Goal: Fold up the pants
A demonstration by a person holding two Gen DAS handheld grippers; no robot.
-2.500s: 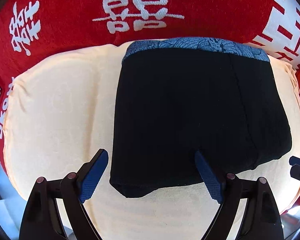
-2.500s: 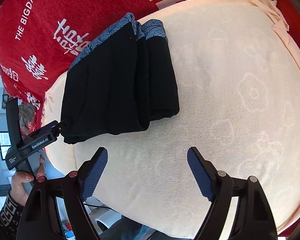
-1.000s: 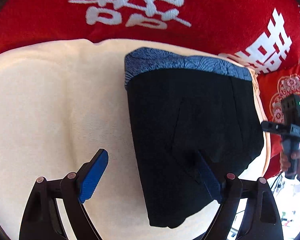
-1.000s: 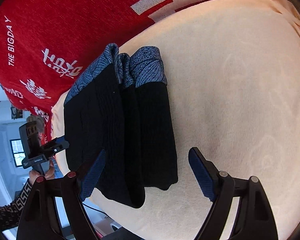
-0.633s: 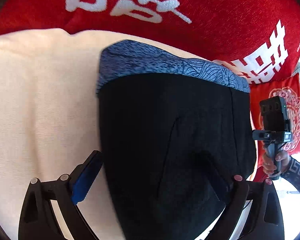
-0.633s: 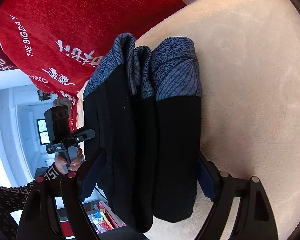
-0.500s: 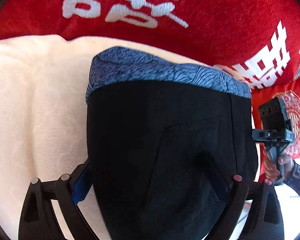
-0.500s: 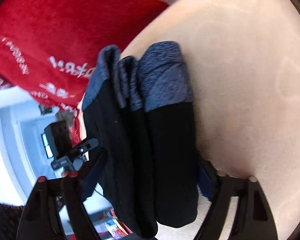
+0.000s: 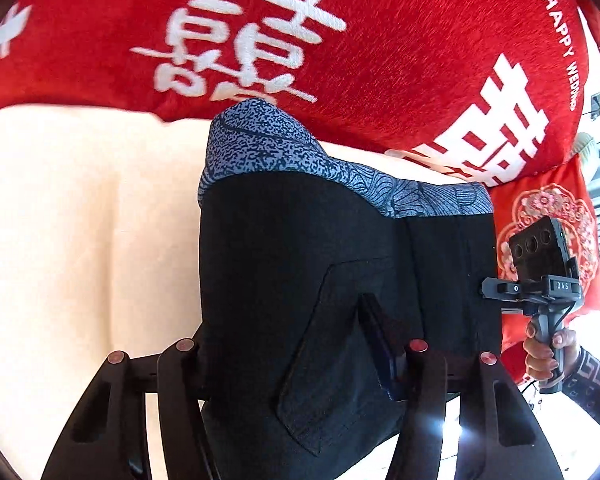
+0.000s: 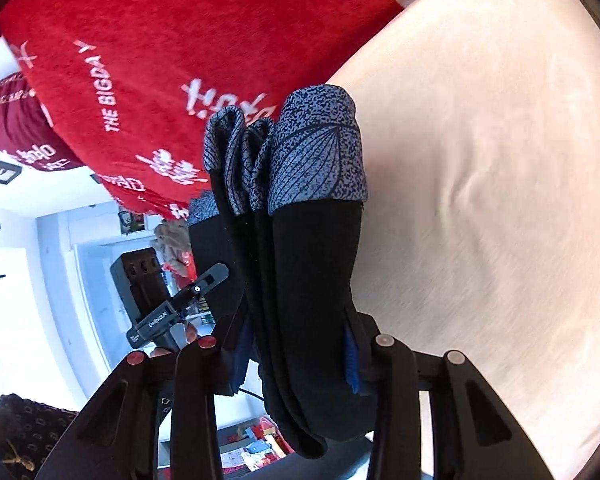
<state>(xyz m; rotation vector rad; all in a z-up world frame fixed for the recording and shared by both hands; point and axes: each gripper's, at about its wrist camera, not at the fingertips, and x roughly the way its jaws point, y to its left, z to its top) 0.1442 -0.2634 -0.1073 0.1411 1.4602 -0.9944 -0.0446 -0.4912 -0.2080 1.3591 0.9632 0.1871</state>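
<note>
Left wrist view: your left gripper (image 9: 296, 344) had just closed and pinched the near end of the folded black pants (image 9: 300, 260), over the cream cover (image 9: 80, 220). Right wrist view: your right gripper (image 10: 296, 344), also just closed, clamped the folded stack's (image 10: 300, 272) edge, waistband (image 10: 316, 152) toward the red blanket (image 10: 160, 40).

Both grippers clamped, jaws just drawn in

The left gripper (image 9: 296, 352) and right gripper (image 10: 296, 344) each pinch folded black fabric between their pads; a hand (image 9: 546, 354) grips the right one's handle.
</note>
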